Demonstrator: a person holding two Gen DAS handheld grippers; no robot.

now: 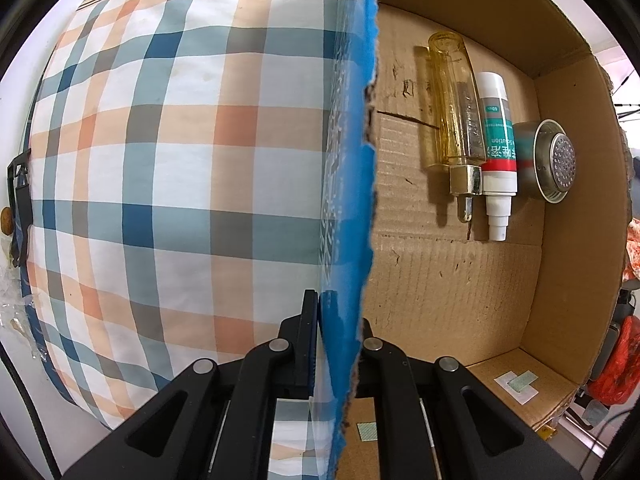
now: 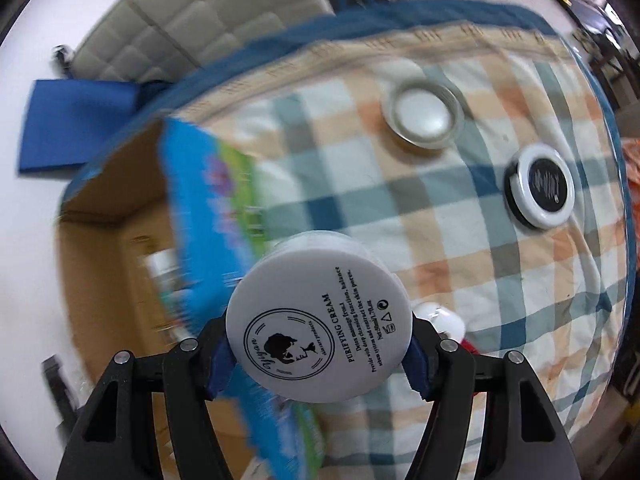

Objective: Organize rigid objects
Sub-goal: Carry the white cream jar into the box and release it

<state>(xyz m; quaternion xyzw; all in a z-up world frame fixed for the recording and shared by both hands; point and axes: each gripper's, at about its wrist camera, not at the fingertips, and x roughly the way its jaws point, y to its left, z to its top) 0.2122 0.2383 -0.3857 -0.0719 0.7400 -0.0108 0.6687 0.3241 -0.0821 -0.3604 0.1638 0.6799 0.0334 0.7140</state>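
Surface: we work over a plaid cloth (image 2: 460, 240) in blue, orange and white squares, spread on what looks like a bed or cushion, with a quilted grey panel (image 2: 208, 12) at the far left.
Box: a cardboard box (image 1: 460, 280) sits at the left of the cloth, its blue printed flap (image 1: 344, 160) standing up.
Left gripper (image 1: 340, 336): our jaws are pinched tight on that flap, one finger each side of it, holding the box open.
Already in the box: a yellow glass dropper bottle (image 1: 452, 112), a white spray bottle (image 1: 496, 152) touching it on the right, and a metal tin (image 1: 556, 160) just beside that.
Right gripper (image 2: 320, 344): our jaws stand about half open and clamp a white cream jar (image 2: 320, 320) across its round sides, the blue pads pressing left and right.
Where the jar is: off the cloth, in the air near the box's flap, its printed flat face towards the camera.
How it handles: we judge it stiff, smooth plastic, fairly light, and slippery on the curved wall; a hold across the widest part of the body suits it, as the pads have it now.
Risk: the jar may twist or slide if we tilt it fast.
Still on the cloth: a clear-rimmed jar with a white lid (image 2: 424, 118) far off, and a black-and-white round compact (image 2: 540, 186) to its right.
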